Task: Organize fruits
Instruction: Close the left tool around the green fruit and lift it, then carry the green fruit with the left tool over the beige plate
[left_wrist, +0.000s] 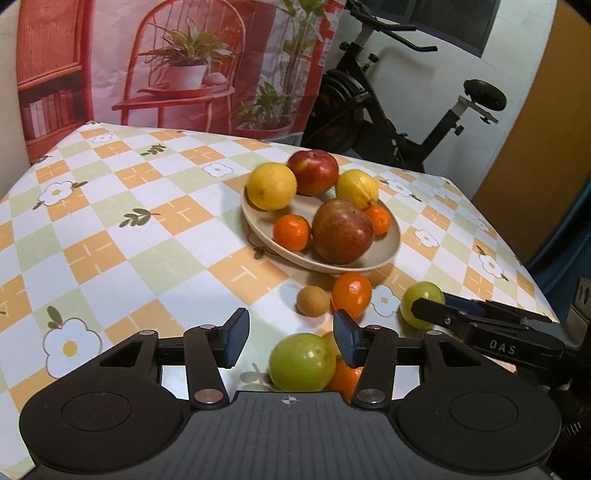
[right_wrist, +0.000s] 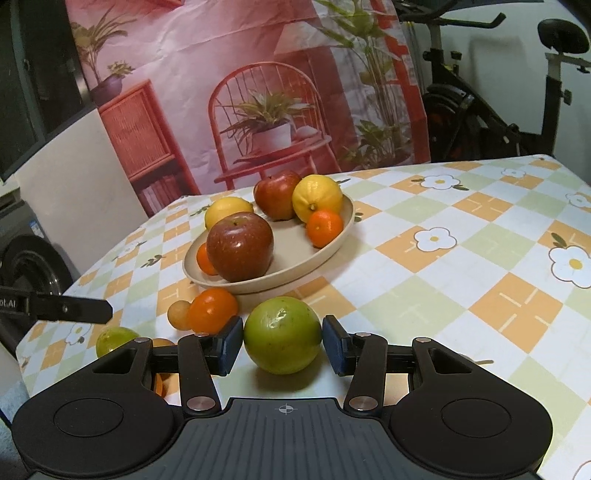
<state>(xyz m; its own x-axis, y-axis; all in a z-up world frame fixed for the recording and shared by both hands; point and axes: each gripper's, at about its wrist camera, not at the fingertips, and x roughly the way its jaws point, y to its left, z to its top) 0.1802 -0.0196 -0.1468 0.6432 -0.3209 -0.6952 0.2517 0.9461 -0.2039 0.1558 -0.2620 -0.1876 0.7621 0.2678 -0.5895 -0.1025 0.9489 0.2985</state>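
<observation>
Green fruit (right_wrist: 282, 334) | round, glossy side up | between right jaws, touching

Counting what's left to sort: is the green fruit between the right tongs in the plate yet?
Out. The green fruit sits on the tablecloth, before the plate.
</observation>
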